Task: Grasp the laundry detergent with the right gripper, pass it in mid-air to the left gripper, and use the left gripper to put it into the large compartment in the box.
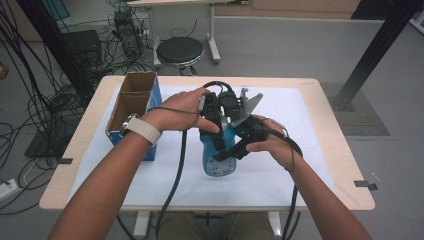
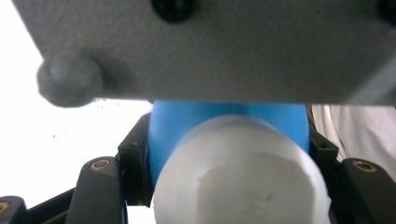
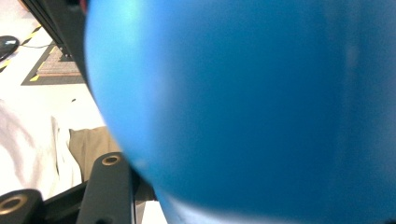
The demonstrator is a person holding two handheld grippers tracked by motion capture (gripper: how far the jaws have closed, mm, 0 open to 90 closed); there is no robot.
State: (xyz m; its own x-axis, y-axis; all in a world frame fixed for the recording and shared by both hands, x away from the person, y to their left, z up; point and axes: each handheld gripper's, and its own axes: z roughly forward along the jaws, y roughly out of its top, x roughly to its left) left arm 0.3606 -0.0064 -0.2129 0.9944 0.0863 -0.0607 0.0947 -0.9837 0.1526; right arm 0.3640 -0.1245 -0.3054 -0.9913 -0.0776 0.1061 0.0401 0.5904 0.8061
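Gripping: a blue bottle [image 1: 219, 162] is clamped by both grippers above the table [image 1: 330, 145].
Left gripper [image 1: 216, 131]: its jaws are closed on the bottle's neck, just below the white cap [image 2: 240, 172].
Right gripper [image 1: 239, 146]: its jaws are closed on the bottle's blue body [image 3: 243, 107].
Bottle position: held over the white sheet [image 1: 280, 175], right of the cardboard box [image 1: 134, 107].

Grey floor [image 1: 300, 45], black stool [image 1: 180, 51], tangled cables [image 1: 30, 100].
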